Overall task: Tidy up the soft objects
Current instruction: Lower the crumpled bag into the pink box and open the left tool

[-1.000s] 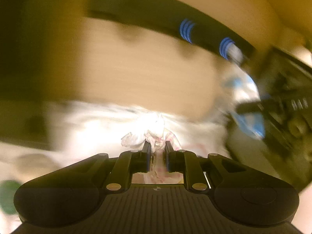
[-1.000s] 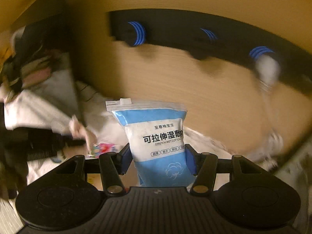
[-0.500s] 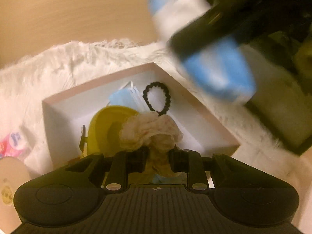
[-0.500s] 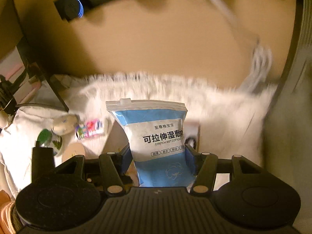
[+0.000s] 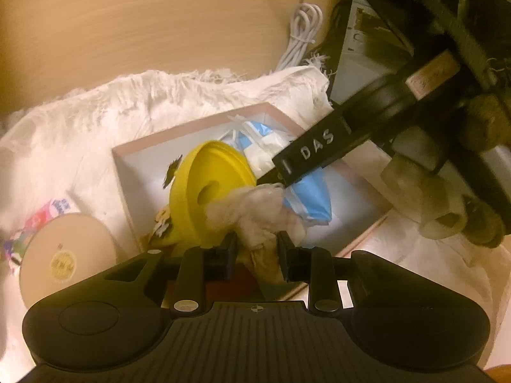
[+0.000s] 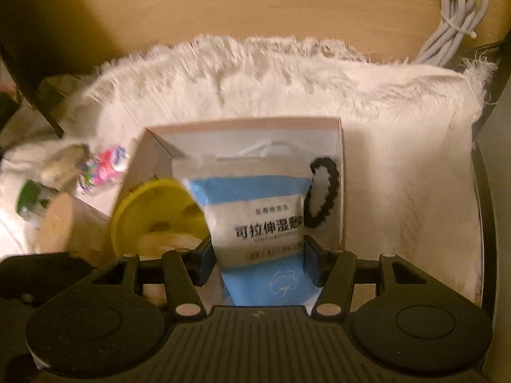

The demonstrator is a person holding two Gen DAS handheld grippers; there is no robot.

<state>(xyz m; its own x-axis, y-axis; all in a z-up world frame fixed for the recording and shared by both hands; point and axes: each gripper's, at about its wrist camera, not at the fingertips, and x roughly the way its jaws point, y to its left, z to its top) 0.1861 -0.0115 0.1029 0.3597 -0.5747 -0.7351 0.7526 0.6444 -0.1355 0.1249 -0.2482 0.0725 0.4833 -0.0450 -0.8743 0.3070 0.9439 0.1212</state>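
Tongs first: your left tongs [image 5: 255, 253] pinch a wad of soft cloth [image 5: 255, 210] low over the near side of the box [image 5: 204, 121]; your right tongs [image 6: 257, 261] clamp the cotton pouch [image 6: 258, 223] by its lower half, deep in that box. Both will likely feel light and squashy, so grip mid-body. Beside the pouch sit a yellow lid [image 6: 153, 210] and a black hair tie [image 6: 324, 199]; under the box, a fluffy rug [image 6: 399, 127].

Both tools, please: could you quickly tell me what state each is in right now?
Left tool: closed on the crumpled tissue.
Right tool: closed on the blue cotton-pad bag.
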